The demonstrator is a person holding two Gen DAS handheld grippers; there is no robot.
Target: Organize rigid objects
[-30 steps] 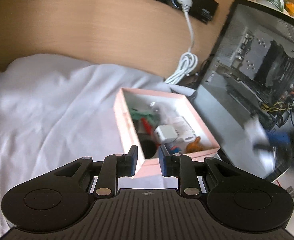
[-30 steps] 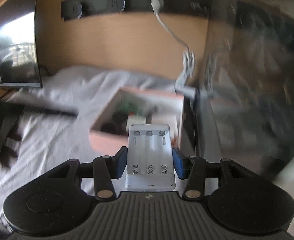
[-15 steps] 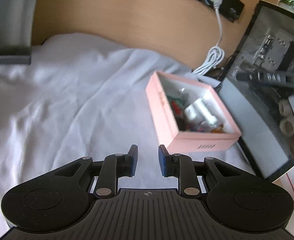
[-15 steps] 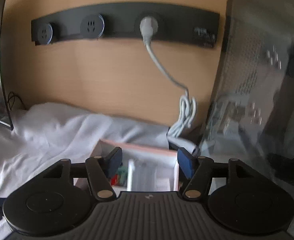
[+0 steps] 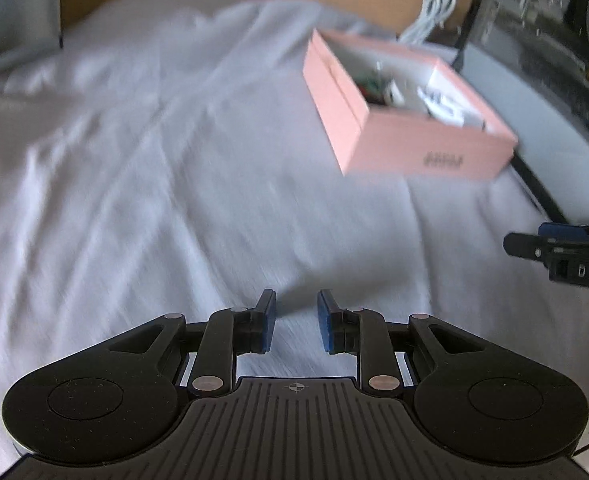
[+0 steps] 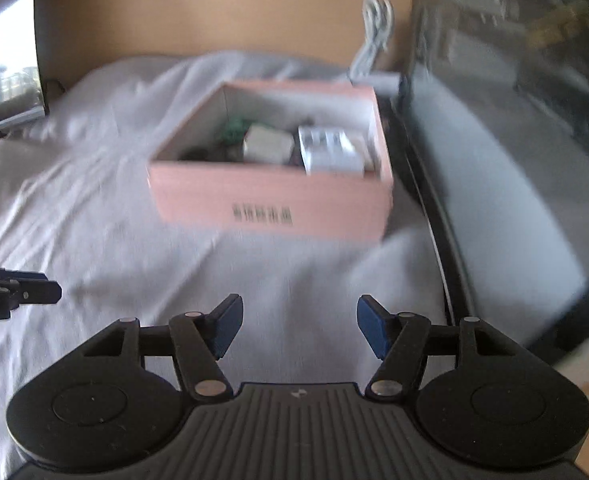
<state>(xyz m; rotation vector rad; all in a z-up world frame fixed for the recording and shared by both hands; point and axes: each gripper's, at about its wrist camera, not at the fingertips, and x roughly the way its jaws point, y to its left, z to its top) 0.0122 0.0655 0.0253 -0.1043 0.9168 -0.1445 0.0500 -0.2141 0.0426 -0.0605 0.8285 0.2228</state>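
Note:
A pink cardboard box (image 5: 394, 148) (image 6: 270, 196) stands open-topped on a white sheet (image 5: 134, 160). Inside lie a white battery charger (image 6: 328, 150), a white adapter block (image 6: 268, 144) and something green (image 6: 234, 130). My left gripper (image 5: 296, 312) hovers low over the bare sheet, well short of the box and to its left. Its jaws stand a narrow gap apart and are opening, with nothing between them. My right gripper (image 6: 300, 316) faces the box's front wall from a short way back, open wide and empty. Each gripper's tip shows at the edge of the other's view.
A computer case with a glass side panel (image 5: 534, 40) (image 6: 514, 120) stands right of the box, almost against it. A coiled white cable (image 5: 434, 12) (image 6: 374, 28) hangs against the wooden wall behind. A monitor (image 6: 2, 60) sits at the far left.
The right gripper let go of the white battery charger, which now lies in the box, then opened wide and sank back. The left gripper drew away from the box and lower, its jaws slightly wider.

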